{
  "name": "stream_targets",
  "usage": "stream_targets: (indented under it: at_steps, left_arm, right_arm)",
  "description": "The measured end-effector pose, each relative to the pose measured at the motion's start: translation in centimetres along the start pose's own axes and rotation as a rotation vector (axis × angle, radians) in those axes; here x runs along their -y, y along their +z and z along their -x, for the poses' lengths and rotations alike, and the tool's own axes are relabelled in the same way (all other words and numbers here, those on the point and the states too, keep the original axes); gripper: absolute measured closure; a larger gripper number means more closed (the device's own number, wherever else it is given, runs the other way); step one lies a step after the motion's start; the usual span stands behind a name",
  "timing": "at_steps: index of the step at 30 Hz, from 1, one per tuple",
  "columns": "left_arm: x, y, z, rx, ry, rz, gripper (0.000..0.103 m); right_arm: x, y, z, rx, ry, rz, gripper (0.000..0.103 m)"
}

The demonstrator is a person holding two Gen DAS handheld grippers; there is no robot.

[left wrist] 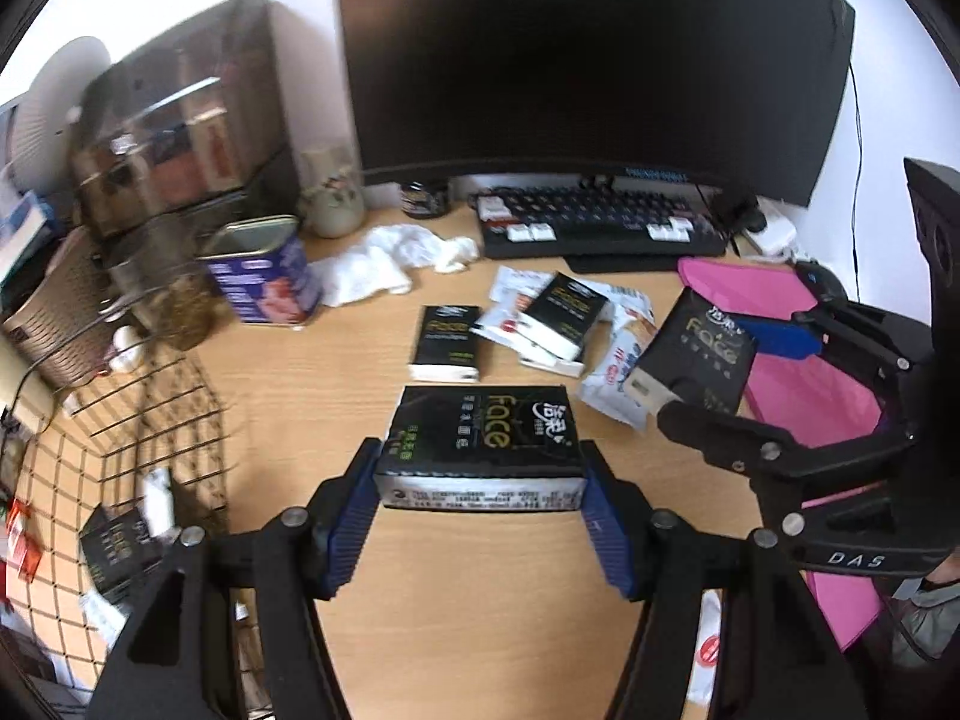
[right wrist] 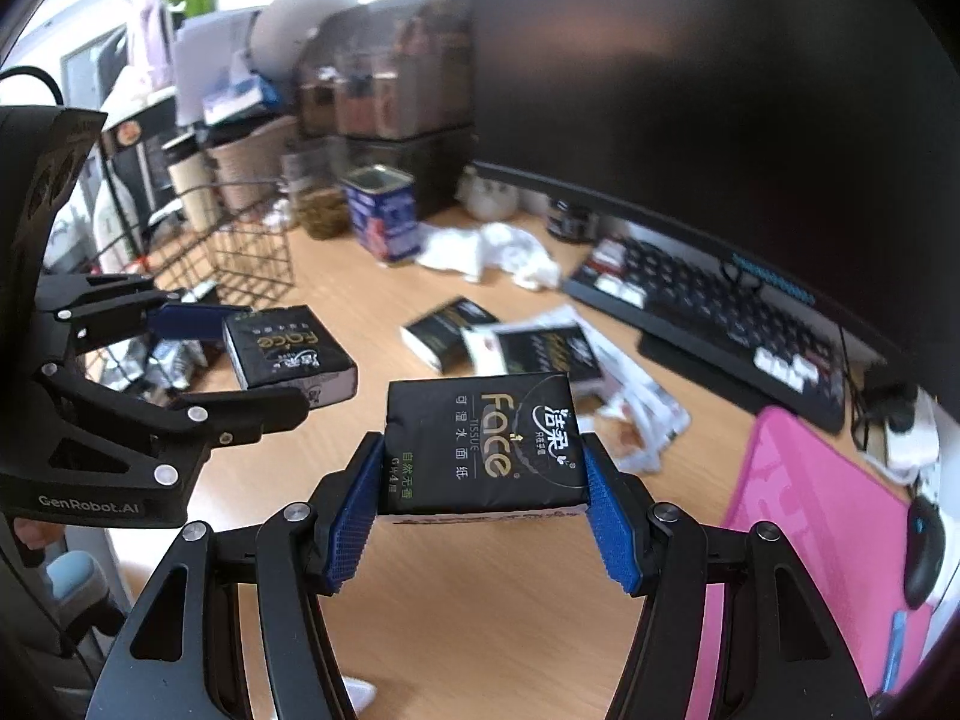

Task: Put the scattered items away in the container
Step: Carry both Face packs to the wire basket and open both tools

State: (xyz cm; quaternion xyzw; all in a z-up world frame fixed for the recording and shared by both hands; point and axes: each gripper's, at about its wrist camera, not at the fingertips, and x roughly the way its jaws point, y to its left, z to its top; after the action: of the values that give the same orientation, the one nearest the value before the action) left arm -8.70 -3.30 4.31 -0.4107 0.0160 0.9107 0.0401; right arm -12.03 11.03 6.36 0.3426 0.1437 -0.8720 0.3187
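My left gripper [left wrist: 480, 474] is shut on a black "Face" tissue pack [left wrist: 483, 435], held above the wooden desk. My right gripper [right wrist: 483, 480] is shut on another black tissue pack [right wrist: 483, 444]; it also shows in the left wrist view [left wrist: 699, 354]. The left gripper's pack shows in the right wrist view [right wrist: 288, 354], near the black wire basket [right wrist: 252, 252]. The basket [left wrist: 120, 420] sits at the left and holds a tissue pack [left wrist: 114, 546] and small packets. Two more black packs [left wrist: 450, 342] [left wrist: 561, 315] lie among white sachets [left wrist: 618, 360] mid-desk.
A blue tin [left wrist: 264, 276], crumpled white tissue [left wrist: 408, 255], a keyboard [left wrist: 600, 225] and a large monitor [left wrist: 588, 60] stand at the back. A pink mat [left wrist: 804, 372] and a mouse [right wrist: 924, 546] lie on the right. Storage boxes [left wrist: 180, 108] stack at the back left.
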Motion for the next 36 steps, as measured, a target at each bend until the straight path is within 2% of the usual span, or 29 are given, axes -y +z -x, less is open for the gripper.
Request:
stream_targets:
  at_steps: [10, 16, 23, 29, 36]
  left_arm:
    - [-6.2, -1.3, 5.1, 0.076, 0.078, 0.116, 0.034]
    - [-11.4, -2.8, 8.1, 0.107, 0.188, 0.214, 0.034]
    - [-17.7, -6.0, 8.9, 0.071, 0.337, 0.340, 0.034]
    - [-21.0, -7.8, 8.8, 0.051, 0.368, 0.406, 0.034]
    - [-21.2, -8.4, 8.0, 0.030, 0.354, 0.412, 0.034]
  right_arm:
    - [-7.1, 4.2, 0.4, 0.051, 0.087, 0.127, 0.041]
    - [-12.4, 7.3, -0.7, 0.073, 0.176, 0.215, 0.041]
    - [-19.7, 10.3, -3.1, 0.082, 0.294, 0.339, 0.041]
    - [-23.9, 11.0, -5.3, 0.061, 0.364, 0.393, 0.041]
    - [-24.4, 10.2, -6.3, 0.027, 0.377, 0.393, 0.041]
